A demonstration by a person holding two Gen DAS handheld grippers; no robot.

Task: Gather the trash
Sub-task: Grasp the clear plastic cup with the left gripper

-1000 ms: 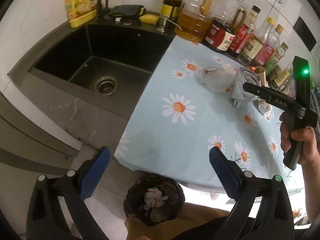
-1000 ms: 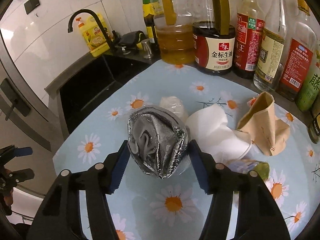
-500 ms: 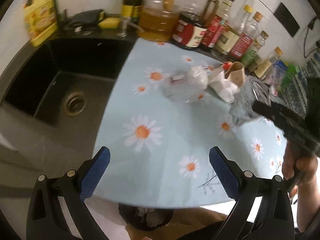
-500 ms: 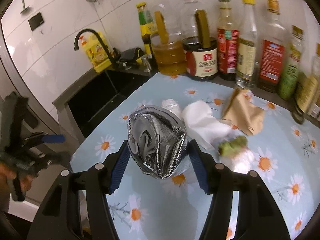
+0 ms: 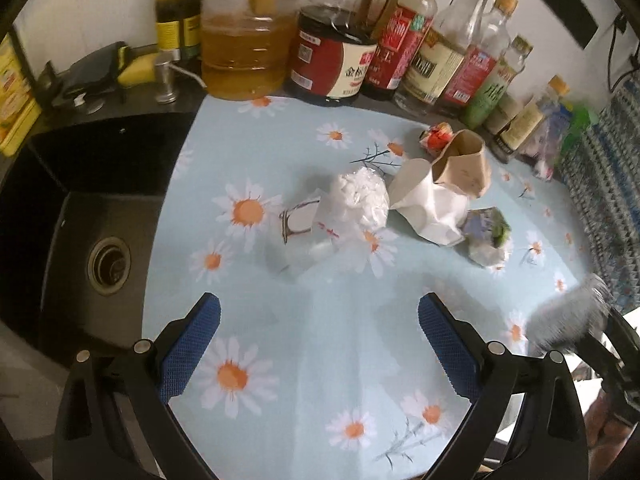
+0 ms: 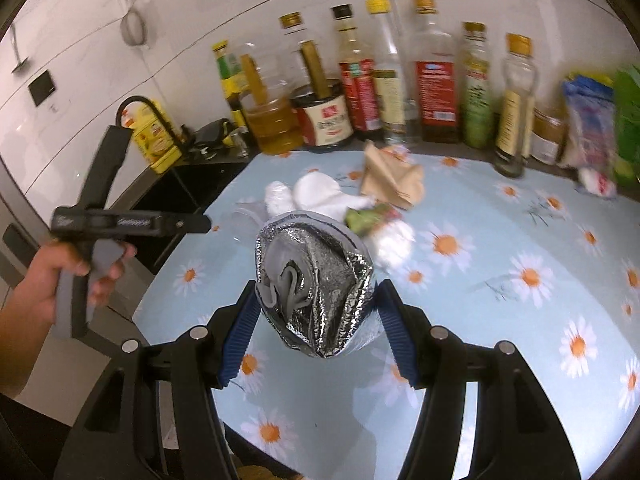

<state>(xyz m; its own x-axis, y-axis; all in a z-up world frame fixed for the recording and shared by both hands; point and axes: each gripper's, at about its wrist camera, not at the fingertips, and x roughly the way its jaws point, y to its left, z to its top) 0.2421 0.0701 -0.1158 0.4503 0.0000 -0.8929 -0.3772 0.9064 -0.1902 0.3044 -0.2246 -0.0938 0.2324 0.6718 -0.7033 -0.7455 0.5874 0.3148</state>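
Note:
My right gripper (image 6: 316,332) is shut on a crumpled silver foil bag (image 6: 314,284) and holds it above the near part of the daisy-print counter (image 6: 500,248). In the left wrist view the bag shows as a grey blur (image 5: 568,320) at the right edge. My left gripper (image 5: 318,344) is open and empty above the counter's front. Beyond it lie a clear plastic bag (image 5: 304,236), a white crumpled plastic ball (image 5: 362,196), a white paper cup (image 5: 430,208), a brown paper cup (image 5: 464,164), a green-and-white wrapper (image 5: 488,236) and a red wrapper (image 5: 438,136).
A black sink (image 5: 92,224) lies left of the counter. A row of oil and sauce bottles (image 5: 400,52) stands along the back wall. Packets (image 6: 588,128) stand at the back right. The left gripper's handle and hand (image 6: 80,248) show in the right wrist view.
My right gripper has drawn back and up from the counter with the foil bag. My left gripper has swung right from the sink and bin to over the counter, facing the trash.

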